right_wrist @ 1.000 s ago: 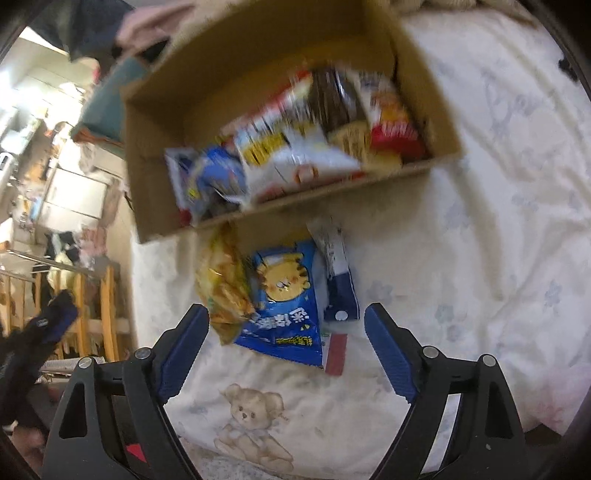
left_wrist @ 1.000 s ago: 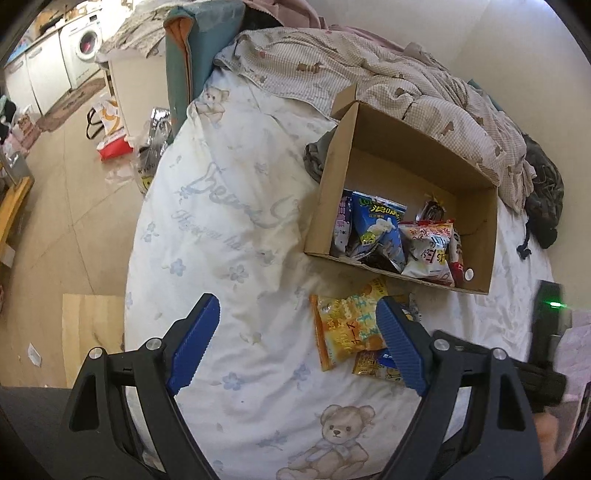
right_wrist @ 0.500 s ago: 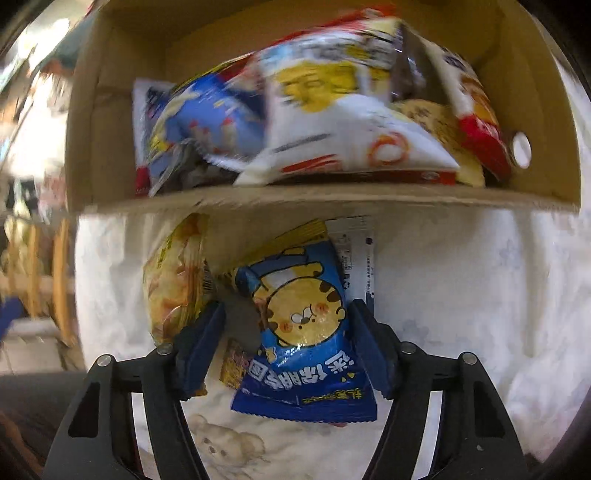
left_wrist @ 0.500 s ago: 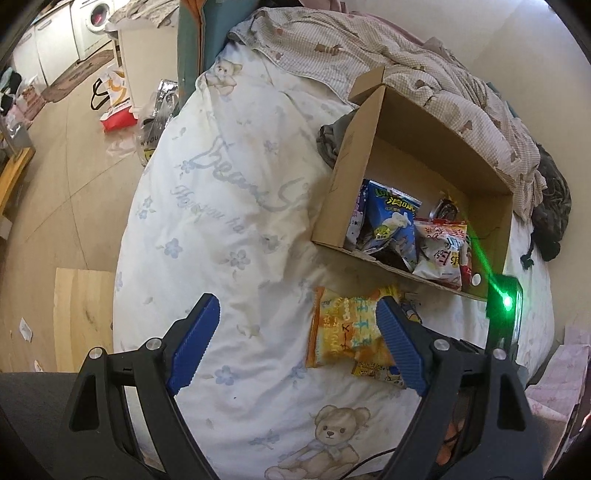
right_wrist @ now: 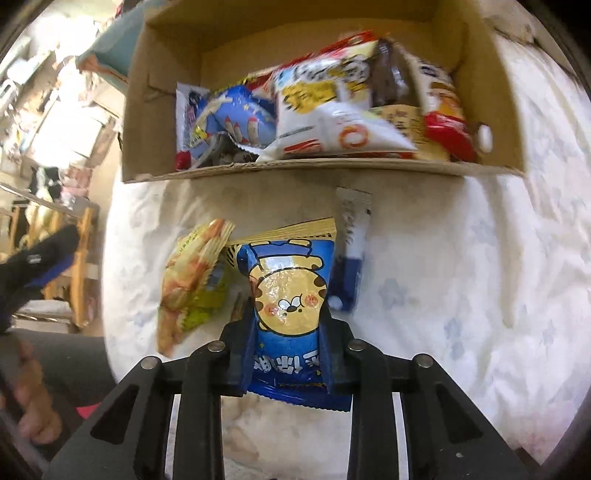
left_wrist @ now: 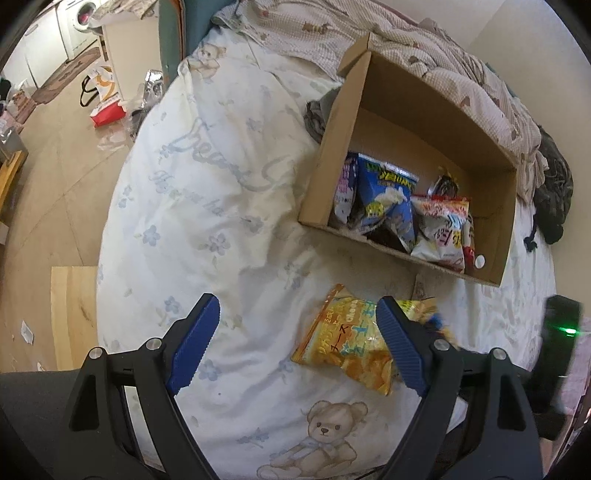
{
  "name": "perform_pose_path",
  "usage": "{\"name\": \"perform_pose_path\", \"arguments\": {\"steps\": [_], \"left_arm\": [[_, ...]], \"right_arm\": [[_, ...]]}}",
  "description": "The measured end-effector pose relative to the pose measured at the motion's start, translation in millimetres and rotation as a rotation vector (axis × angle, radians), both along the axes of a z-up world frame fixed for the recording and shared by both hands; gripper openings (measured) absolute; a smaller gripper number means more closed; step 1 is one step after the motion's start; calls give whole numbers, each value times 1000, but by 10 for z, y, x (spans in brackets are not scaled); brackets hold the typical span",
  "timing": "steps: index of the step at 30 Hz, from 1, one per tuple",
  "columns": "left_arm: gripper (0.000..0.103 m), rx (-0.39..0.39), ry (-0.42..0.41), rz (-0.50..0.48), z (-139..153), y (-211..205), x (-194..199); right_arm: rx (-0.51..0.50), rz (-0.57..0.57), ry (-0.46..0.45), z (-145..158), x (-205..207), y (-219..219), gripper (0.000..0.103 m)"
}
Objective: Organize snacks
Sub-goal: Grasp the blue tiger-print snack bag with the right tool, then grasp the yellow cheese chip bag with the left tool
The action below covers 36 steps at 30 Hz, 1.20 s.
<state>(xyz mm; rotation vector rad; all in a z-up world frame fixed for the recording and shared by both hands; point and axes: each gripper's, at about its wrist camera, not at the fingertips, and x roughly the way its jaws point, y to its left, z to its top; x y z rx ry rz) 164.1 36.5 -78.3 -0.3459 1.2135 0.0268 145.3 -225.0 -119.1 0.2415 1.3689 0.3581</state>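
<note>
Closing on the blue tiger-print snack packet [right_wrist: 286, 295], the right gripper [right_wrist: 286, 354] pinches its near end — long axis pointing toward the brown cardboard box [right_wrist: 332, 170]; left gripper [left_wrist: 299, 343] open.

A home, a bedroom open to a laundry corner. A bed [left_wrist: 221, 221] with a teddy-bear quilt [left_wrist: 325, 439] fills the middle; a rumpled checked blanket [left_wrist: 424, 48] lies at 1 o'clock. A washing machine [left_wrist: 83, 20] stands at 11 o'clock, with shopping bags [left_wrist: 107, 99] on the wooden floor [left_wrist: 48, 192].

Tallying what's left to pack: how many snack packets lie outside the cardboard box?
3, perhaps more hidden: blue tiger packet in the closing right gripper, orange crisp bag beside it, white-and-blue stick packet opposite.
</note>
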Motion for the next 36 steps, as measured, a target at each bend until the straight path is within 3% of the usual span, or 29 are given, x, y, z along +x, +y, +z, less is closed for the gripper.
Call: {"name": "perform_pose_path", "arguments": {"steps": [4,9,14,17,22,30,34,36], "left_arm": [[84,-56,48,-22,-129,-108,15],[84,-64,102,-107,-331,-377,109],[84,-92,201,-239,-616,-694,176],[85,-51,212,-283,-726,-806,189],[93,-52,236,-270,-927,-851,229],[95,-27,226,-292,-981,-964,233],[95,-9,297,-312,-1156,-1049,257],[93,10,278,-310,-1169,-1107,279]], "right_arm": [[48,-94,-57,228,-114,-337,29],[95,-201,-68,257,-197,-723,29],[111,-239,-52,213,-139,-744,29],[123,-242,-46,215,-127,-785,29],[128,-225,-50,216,-119,-740,29],[109,-213,-54,208,-115,-692,29],[99,-215,-54,206,-104,-679,29],[87,-218,-61,207,-98,-675,29]]}}
